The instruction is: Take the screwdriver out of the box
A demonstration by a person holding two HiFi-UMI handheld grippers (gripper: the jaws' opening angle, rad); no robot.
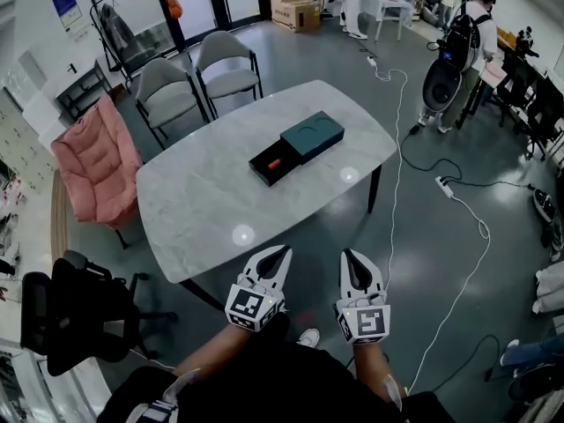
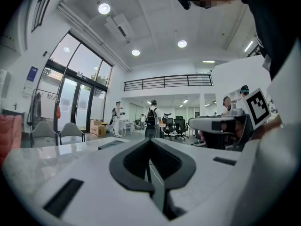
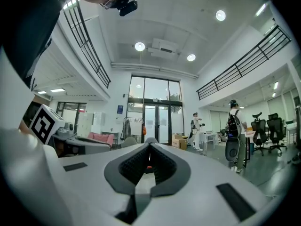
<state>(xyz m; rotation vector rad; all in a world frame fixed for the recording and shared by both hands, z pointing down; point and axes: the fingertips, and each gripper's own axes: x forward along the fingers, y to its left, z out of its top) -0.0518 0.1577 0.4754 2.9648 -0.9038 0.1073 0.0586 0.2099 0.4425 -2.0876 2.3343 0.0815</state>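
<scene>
The left tongs (image 1: 275, 263) and right tongs (image 1: 352, 267) are both closed on nothing, just off the near edge of the bench (image 1: 203, 201). The screwdriver (image 1: 275, 162) lies in the open box (image 1: 304, 139), well apart on the far side. By my reading, the reach, grasp and lift-out all remain.

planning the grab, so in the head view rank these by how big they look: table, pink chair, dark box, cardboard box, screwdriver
1. marble table
2. pink padded chair
3. dark box
4. cardboard box, though it is much farther off, so its true size is unsure
5. screwdriver, by far the smallest
</scene>
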